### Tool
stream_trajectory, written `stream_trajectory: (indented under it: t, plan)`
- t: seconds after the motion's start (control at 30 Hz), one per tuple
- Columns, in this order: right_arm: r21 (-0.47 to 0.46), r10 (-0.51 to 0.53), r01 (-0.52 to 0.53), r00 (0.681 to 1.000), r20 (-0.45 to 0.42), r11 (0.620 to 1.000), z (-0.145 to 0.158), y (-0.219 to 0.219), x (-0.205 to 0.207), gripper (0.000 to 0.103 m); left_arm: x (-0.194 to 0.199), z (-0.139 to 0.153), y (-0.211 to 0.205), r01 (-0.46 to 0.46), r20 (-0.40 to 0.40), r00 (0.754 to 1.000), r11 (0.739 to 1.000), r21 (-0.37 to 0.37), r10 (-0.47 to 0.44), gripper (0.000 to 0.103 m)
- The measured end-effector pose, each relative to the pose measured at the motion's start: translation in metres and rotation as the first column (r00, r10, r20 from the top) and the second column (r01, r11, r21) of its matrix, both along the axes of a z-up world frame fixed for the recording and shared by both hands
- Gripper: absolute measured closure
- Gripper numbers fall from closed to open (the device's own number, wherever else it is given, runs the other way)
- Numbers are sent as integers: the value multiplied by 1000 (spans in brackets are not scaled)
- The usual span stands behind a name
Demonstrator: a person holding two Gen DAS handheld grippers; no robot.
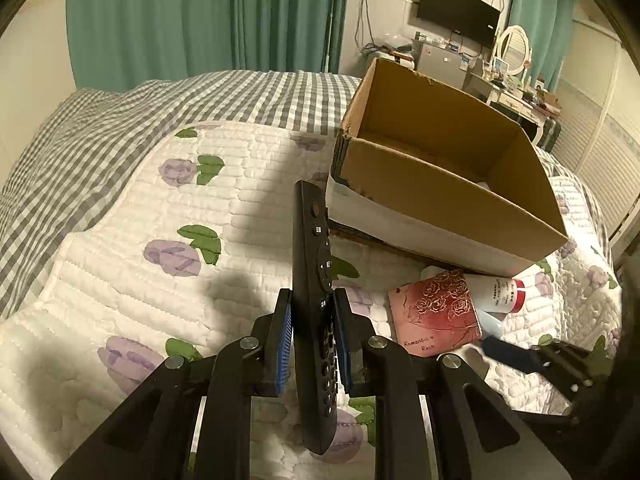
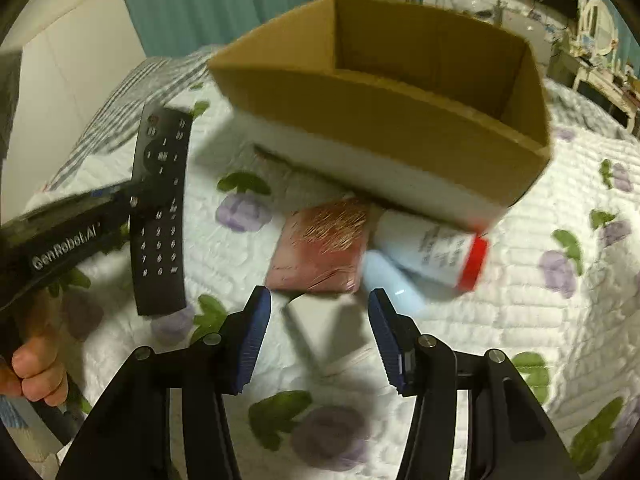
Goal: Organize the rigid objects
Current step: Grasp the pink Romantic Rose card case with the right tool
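My left gripper (image 1: pixel 313 300) is shut on a black remote control (image 1: pixel 314 280) and holds it above the quilt, left of the open cardboard box (image 1: pixel 440 168). In the right wrist view the remote (image 2: pixel 160 216) hangs at the left in the left gripper (image 2: pixel 132 200). My right gripper (image 2: pixel 319 300) is open and empty, just above a white flat box (image 2: pixel 328 328). In front of it lie a red rose-print box (image 2: pixel 320 248), a white bottle with a red cap (image 2: pixel 432 248) and a pale blue bottle (image 2: pixel 394 280), all beside the cardboard box (image 2: pixel 384 120).
The floral quilt (image 1: pixel 120 280) covers the bed, with a checked blanket (image 1: pixel 100 128) behind. Teal curtains, a wall TV (image 1: pixel 456 10) and a dresser stand beyond the bed. The right gripper shows at the right edge of the left wrist view (image 1: pixel 540 364).
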State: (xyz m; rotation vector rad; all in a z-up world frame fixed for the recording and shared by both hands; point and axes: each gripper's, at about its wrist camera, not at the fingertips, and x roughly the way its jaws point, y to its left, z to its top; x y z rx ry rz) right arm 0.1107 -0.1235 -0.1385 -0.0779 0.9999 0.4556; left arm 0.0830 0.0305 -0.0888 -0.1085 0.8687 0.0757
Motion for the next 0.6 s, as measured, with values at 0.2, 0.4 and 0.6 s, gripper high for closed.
stream_trajectory:
  t: [0.2, 0.4, 0.6]
  plan:
    - [27, -24, 24, 1000, -18, 999, -13, 7, 16, 73, -1, 1, 2, -7, 3, 1000, 1000, -2, 7, 83]
    - [119, -11, 9, 1000, 20, 993, 4, 12, 23, 89, -3, 1, 6, -28, 3, 1000, 1000, -3, 28, 83]
    - [46, -62, 61, 997, 38, 997, 3, 27, 35, 41, -4, 2, 12, -44, 2, 999, 999, -11, 44, 83]
